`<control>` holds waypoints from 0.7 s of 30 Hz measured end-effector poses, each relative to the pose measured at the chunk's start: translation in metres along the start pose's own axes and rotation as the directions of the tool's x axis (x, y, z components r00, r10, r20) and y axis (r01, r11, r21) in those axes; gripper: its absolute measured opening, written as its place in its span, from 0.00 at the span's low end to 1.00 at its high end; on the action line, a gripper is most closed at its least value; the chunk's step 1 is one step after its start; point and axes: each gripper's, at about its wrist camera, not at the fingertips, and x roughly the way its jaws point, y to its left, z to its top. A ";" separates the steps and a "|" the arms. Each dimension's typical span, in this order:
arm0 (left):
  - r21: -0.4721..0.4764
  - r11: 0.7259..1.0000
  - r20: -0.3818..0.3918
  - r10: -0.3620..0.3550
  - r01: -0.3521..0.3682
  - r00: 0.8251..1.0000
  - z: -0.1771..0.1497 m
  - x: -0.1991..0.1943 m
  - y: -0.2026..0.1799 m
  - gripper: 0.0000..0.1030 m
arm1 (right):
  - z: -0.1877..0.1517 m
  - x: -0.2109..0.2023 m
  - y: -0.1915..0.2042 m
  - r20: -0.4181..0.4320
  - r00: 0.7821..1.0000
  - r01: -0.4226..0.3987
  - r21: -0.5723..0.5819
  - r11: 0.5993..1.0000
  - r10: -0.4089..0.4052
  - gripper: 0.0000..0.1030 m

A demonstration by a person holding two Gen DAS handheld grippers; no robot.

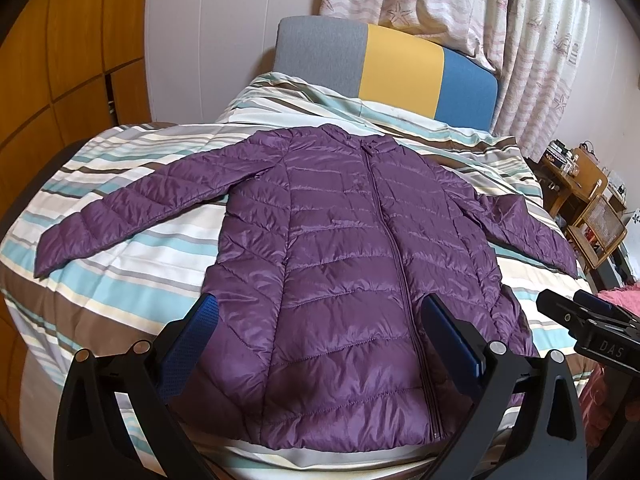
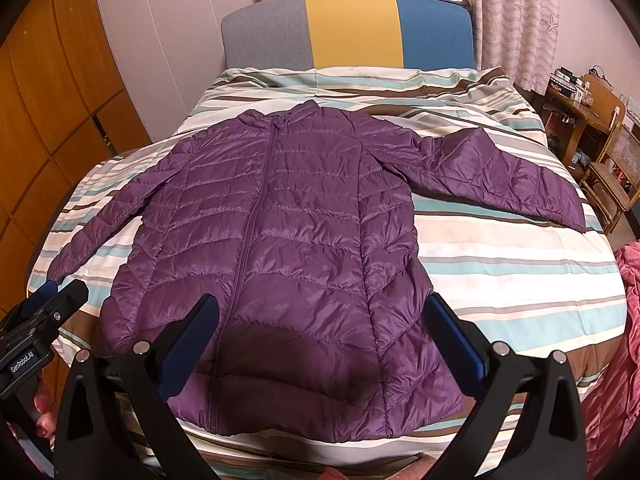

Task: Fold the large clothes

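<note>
Currently laid flat, front up and zipped, on the striped duvet (image 1: 132,248): purple quilted jacket (image 1: 344,264), collar toward the grey, yellow and blue headboard (image 1: 400,68), hem at the near edge of the bed. Both sleeves spread outward; left sleeve (image 1: 120,208) angled down toward the left edge of the bed, right sleeve (image 2: 500,176) bent at the elbow, cuff close to the right edge. Bare duvet on both sides of the jacket body, wider on the right side. Left gripper (image 1: 320,332) held above the hem, jaws spread wide, blue pads (image 1: 192,344) apart, nothing gripped. Right gripper (image 2: 324,332) likewise above the hem, jaws spread wide, nothing gripped; seen also at the right margin of the left wrist view, beside the hem corner. Wooden wardrobe (image 2: 52,120) along the left side of the bed, wooden chair (image 2: 612,168) and cluttered desk (image 2: 568,92) beyond the right side, patterned curtain (image 1: 480,20) behind the headboard, pink fabric (image 2: 628,340) at the near right corner.
</note>
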 end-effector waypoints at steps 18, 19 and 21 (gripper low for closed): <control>-0.002 1.000 -0.049 0.016 -0.016 0.999 0.005 0.016 -0.001 0.97 | 0.002 0.010 -0.010 -0.006 0.999 0.036 0.014 0.999 -0.036 0.98; -0.003 1.000 -0.054 0.019 -0.019 0.998 0.007 0.019 0.001 0.97 | 0.002 0.013 -0.013 -0.007 0.999 0.045 0.018 0.999 -0.045 0.98; 0.000 0.999 -0.067 0.037 -0.037 0.997 0.010 0.028 0.001 0.97 | 0.005 0.017 -0.020 -0.003 0.998 0.063 0.028 0.998 -0.063 0.98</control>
